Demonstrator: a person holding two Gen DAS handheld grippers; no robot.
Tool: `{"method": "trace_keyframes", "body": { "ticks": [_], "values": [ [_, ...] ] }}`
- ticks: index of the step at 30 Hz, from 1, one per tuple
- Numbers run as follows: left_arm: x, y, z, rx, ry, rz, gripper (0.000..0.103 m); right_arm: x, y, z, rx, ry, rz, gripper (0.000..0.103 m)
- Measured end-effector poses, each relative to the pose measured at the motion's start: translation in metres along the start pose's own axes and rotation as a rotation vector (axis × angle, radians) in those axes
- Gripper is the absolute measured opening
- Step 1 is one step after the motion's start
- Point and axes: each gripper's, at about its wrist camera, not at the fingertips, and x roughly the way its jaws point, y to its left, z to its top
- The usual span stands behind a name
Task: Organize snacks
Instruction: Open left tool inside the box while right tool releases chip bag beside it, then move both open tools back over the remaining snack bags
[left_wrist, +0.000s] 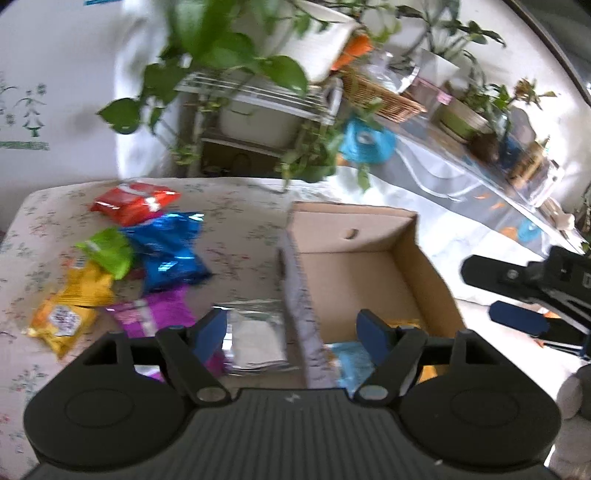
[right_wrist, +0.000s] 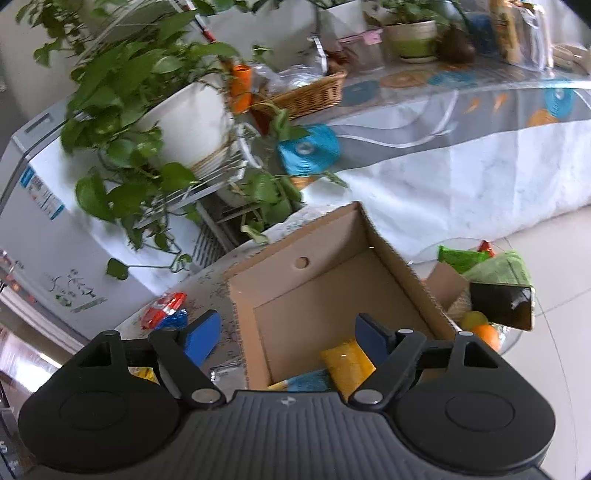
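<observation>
An open cardboard box (left_wrist: 424, 266) stands on the floral tablecloth; it also shows in the right wrist view (right_wrist: 314, 291). Inside lie a yellow packet (right_wrist: 347, 363) and a light blue packet (right_wrist: 308, 382). Left of the box lie a silver packet (left_wrist: 256, 338), a purple packet (left_wrist: 155, 314), a blue packet (left_wrist: 170, 251), a green packet (left_wrist: 107, 251), a yellow packet (left_wrist: 70, 310) and a red packet (left_wrist: 135, 203). My left gripper (left_wrist: 291, 332) is open and empty, straddling the box's left wall. My right gripper (right_wrist: 286, 334) is open and empty above the box's near edge.
Potted trailing plants on a wire stand (left_wrist: 236, 92) rise behind the table. A long covered counter (left_wrist: 461, 184) with a wicker basket (left_wrist: 380, 96) runs at the back right. A glass side table (right_wrist: 513, 339) with fruit and bags stands right of the box.
</observation>
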Motion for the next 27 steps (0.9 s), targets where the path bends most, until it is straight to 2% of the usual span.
{"method": "trace_keyframes", "body": {
  "ticks": [4, 8, 13, 18, 25, 27],
  "values": [
    [-0.004, 0.024, 0.003, -0.022, -0.006, 0.035, 0.078, 0.006, 0.011, -0.002, -0.031, 0.009, 0.033, 0.085],
    [-0.006, 0.046, 0.003, 0.000, -0.005, 0.090, 0.079, 0.016, 0.025, -0.007, -0.053, 0.043, 0.102, 0.085],
    [0.002, 0.069, -0.006, 0.013, 0.022, 0.147, 0.079, 0.028, 0.037, -0.010, -0.009, 0.118, 0.217, 0.085],
    [0.021, 0.084, -0.013, -0.060, 0.033, 0.196, 0.079, 0.043, 0.047, -0.016, 0.053, 0.186, 0.279, 0.085],
    [0.056, 0.086, -0.014, -0.125, 0.040, 0.218, 0.079, 0.057, 0.056, -0.021, 0.087, 0.218, 0.278, 0.085],
    [0.066, 0.085, -0.014, -0.116, 0.042, 0.240, 0.080, 0.061, 0.059, -0.021, 0.093, 0.222, 0.273, 0.085]
  ]
}}
